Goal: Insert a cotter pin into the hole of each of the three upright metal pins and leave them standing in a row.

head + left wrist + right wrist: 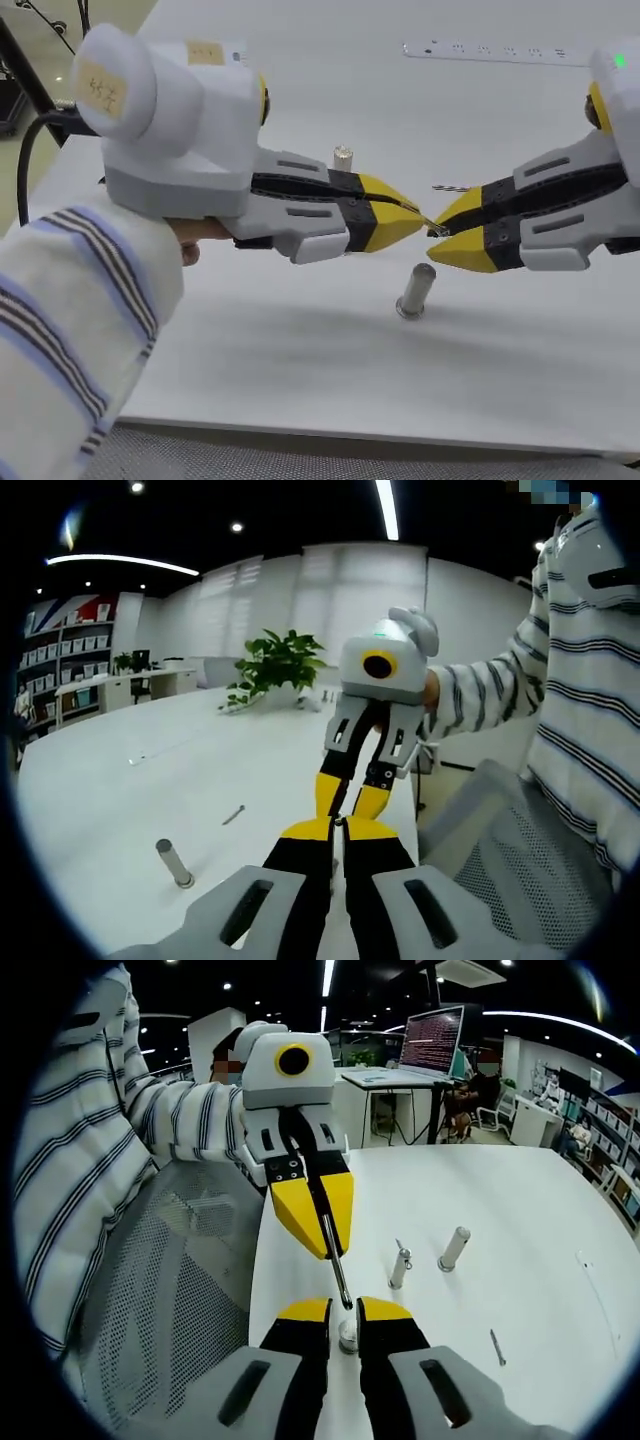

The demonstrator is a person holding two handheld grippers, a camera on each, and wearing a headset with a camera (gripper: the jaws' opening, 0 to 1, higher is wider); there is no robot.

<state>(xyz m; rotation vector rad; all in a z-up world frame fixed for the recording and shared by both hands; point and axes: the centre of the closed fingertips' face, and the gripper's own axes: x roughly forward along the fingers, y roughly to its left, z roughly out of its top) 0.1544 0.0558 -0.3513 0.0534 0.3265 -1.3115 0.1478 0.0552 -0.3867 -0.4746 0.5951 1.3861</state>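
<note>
My left gripper (pixel 418 214) comes in from the left, shut on a thin cotter pin (pixel 336 1256) that sticks out past its tips. The pin's free end reaches the tips of my right gripper (pixel 436 232), whose jaws stand slightly apart around it. Both grippers hover above the white table, tip to tip. One upright metal pin (pixel 415 292) stands just below them. A second metal pin (pixel 343 158) shows behind the left gripper. In the right gripper view a metal pin (pixel 400 1266) seems to carry a wire through its top, with a bare one (pixel 453 1248) beside it.
A loose cotter pin (pixel 452 188) lies on the table (pixel 300 340) beyond the grippers. A white power strip (pixel 500 50) lies at the far edge. A mesh chair (pixel 170 1290) sits at the table's near side, and a striped sleeve (pixel 70 330) holds the left gripper.
</note>
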